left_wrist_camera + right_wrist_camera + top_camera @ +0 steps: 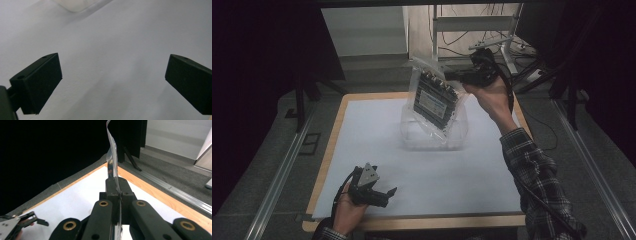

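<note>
- A white sheet (pixel 422 165) covered the wood-edged counter (pixel 330 145); grey floor and dark surroundings lay around it.
- The high view showed the right hand-held gripper (pixel 460 76) at 1 o'clock, clamped on a clear bag (pixel 434 107) lifted off the counter, with a dark, labelled item inside.
- The left hand-held gripper (pixel 388 192) hung at 7 o'clock, jaws apart.
- In the right gripper view the bag (pixel 113 155) showed edge-on, its contents hard to make out.

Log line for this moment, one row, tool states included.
right tool: shut on clear bag, raised over table | left tool: open, empty, low above white sheet
</note>
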Demonstrator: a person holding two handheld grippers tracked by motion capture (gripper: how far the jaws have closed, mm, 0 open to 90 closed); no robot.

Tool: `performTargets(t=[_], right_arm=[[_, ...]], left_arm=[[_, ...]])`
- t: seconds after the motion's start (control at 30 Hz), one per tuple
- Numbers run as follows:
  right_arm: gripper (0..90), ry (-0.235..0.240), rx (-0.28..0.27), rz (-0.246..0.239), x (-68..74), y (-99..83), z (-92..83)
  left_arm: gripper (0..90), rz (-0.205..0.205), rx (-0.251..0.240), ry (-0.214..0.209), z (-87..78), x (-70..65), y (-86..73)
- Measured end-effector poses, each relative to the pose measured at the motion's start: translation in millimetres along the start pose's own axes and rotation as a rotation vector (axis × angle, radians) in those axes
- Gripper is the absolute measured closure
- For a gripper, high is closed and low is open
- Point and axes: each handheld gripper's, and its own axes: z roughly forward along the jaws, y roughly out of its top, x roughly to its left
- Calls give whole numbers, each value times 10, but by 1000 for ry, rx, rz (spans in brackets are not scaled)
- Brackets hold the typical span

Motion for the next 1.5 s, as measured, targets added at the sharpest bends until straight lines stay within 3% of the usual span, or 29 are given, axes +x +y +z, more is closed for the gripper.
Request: performTargets(t=[0.27, 0.4, 0.67, 1.0, 1.13, 1.33, 1.4, 1.5], right_arm=[[888, -16, 19, -17, -96, 35, 213], [888, -2, 35, -17, -140, 20, 331], [888, 7, 67, -2, -223, -71, 564], [887, 16, 102, 5, -231, -192, 794], [886, 7, 105, 17, -260, -239, 821], [886, -43, 119, 14, -348, -322, 808], [886, -30, 93, 50, -413, -394, 791], [885, -30, 81, 67, -446, -428, 793]], left_arm=[[8, -6, -5, -2, 2, -6, 0], [8, -6, -5, -4, 6, -7, 0], [8, -2, -2, -4, 5, -5, -1], [8, 3, 4, -2, 5, -10, -1], [7, 1, 2, 1, 2, -7, -1], [7, 1, 5, 2, 7, -14, 3], [7, 1, 7, 3, 10, -14, 4], [7, 1, 7, 4, 13, -14, 4]])
